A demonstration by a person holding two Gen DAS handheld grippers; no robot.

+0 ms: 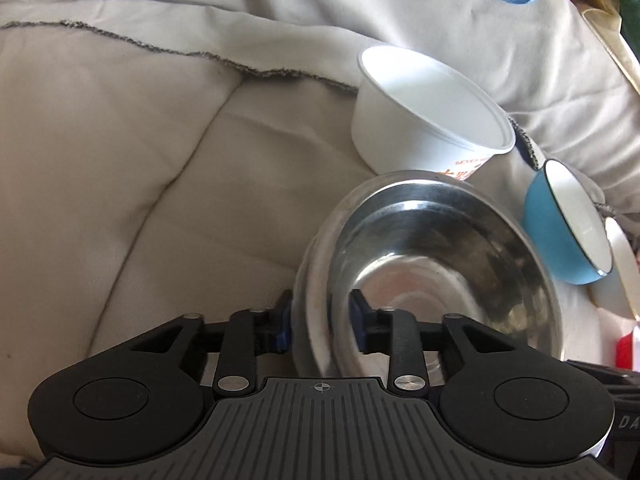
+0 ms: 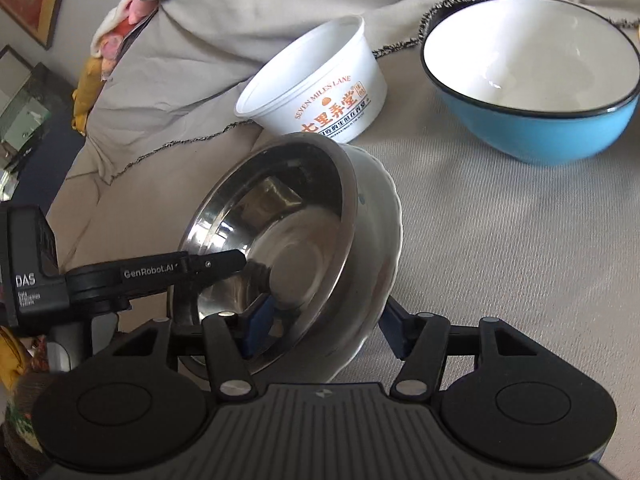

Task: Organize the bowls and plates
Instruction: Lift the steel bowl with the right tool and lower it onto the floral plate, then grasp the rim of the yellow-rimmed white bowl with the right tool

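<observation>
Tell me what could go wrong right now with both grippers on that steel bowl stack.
1. The steel bowl sits loosely in the white dish, both tilted; it may slide out.
2. The left hand-held gripper and right hand-held gripper each pinch only the rim, so uneven pulling could twist it free.
3. The paper tub lies close behind and could get knocked.

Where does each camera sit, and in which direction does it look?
Left wrist: on the left gripper, looking along its fingers, which clamp the steel bowl's rim.
Right wrist: on the right gripper, its fingers astride the steel bowl and the white dish under it; the left gripper enters from the left.
Shared: steel bowl, paper tub, blue bowl, beige cloth.
</observation>
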